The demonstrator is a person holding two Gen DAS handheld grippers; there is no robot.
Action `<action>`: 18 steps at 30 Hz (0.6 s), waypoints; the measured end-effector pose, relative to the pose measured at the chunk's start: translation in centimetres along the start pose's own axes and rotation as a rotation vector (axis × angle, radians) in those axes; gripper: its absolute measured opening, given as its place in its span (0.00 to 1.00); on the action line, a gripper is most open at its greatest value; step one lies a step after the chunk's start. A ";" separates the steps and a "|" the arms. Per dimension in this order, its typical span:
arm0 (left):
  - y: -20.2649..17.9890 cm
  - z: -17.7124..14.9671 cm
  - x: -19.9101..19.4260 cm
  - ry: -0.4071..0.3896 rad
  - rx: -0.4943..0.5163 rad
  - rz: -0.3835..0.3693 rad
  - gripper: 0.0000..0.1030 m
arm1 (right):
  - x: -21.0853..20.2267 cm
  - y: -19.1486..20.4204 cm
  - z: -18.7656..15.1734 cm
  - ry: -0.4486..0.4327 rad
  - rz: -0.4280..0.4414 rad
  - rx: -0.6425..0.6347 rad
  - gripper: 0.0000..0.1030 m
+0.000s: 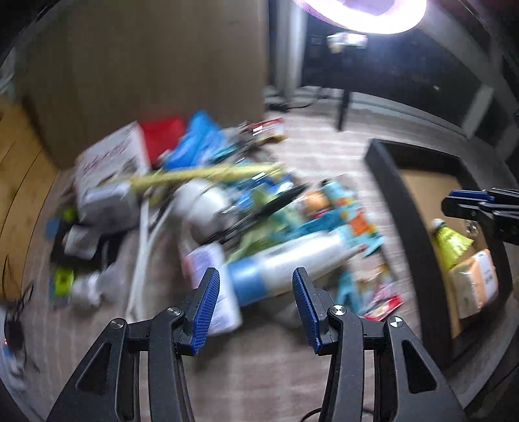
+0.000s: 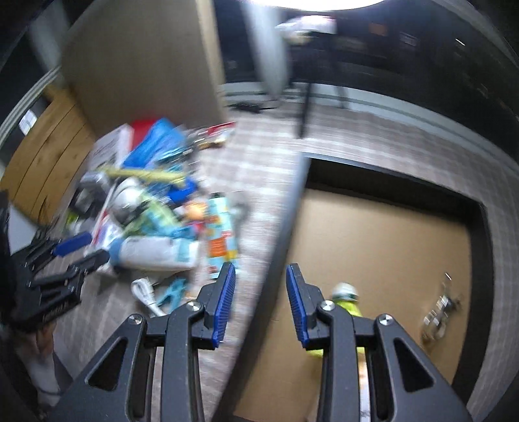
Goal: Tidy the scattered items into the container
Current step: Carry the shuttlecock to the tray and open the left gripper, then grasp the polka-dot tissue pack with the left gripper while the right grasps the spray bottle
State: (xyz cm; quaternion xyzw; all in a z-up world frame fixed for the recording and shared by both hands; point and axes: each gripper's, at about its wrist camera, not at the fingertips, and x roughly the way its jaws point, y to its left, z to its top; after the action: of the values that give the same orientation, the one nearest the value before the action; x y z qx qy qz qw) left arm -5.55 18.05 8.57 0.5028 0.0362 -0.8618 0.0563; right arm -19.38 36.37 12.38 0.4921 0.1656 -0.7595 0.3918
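A blurred pile of scattered items [image 1: 227, 207] lies on the striped carpet: boxes, blue packets and a white bottle with a blue band [image 1: 275, 269]. My left gripper [image 1: 256, 282] hovers open over the pile's near edge, the bottle lying beyond its fingertips and nothing between the jaws. The black-walled container [image 2: 279, 259] with a cardboard floor holds a yellow shuttlecock [image 2: 345, 297], a clear shiny item [image 2: 441, 308] and an orange-white packet [image 1: 476, 285]. My right gripper [image 2: 261, 276] hangs open and empty above the container's left wall. It also shows in the left wrist view, right gripper [image 1: 449, 203]; the left gripper [image 2: 97, 248] shows beside the pile.
A tall beige panel [image 1: 146, 65] stands behind the pile, with wooden boards [image 1: 19, 162] to its left. A ring light [image 1: 363, 13] on a dark stand [image 1: 343, 107] glares at the back. A white cable [image 1: 142, 253] trails from the pile across the carpet.
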 end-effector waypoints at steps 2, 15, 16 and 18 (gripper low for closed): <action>1.3 -0.7 0.1 0.014 -0.035 0.006 0.43 | 0.7 1.9 0.5 0.011 0.025 -0.067 0.31; 3.2 -2.5 1.5 0.051 -0.129 -0.003 0.44 | 7.0 13.2 1.3 0.143 0.158 -0.525 0.51; 3.3 -2.4 1.6 0.053 -0.132 -0.006 0.45 | 7.4 13.6 1.3 0.153 0.166 -0.550 0.51; 3.4 -2.4 1.8 0.056 -0.137 -0.015 0.46 | 8.1 14.3 1.4 0.176 0.176 -0.601 0.54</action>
State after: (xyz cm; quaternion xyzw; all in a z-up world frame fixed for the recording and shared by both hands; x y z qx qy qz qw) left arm -3.90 14.83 5.81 0.5216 0.1005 -0.8432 0.0832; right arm -11.16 22.83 7.82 0.4305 0.3725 -0.5946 0.5677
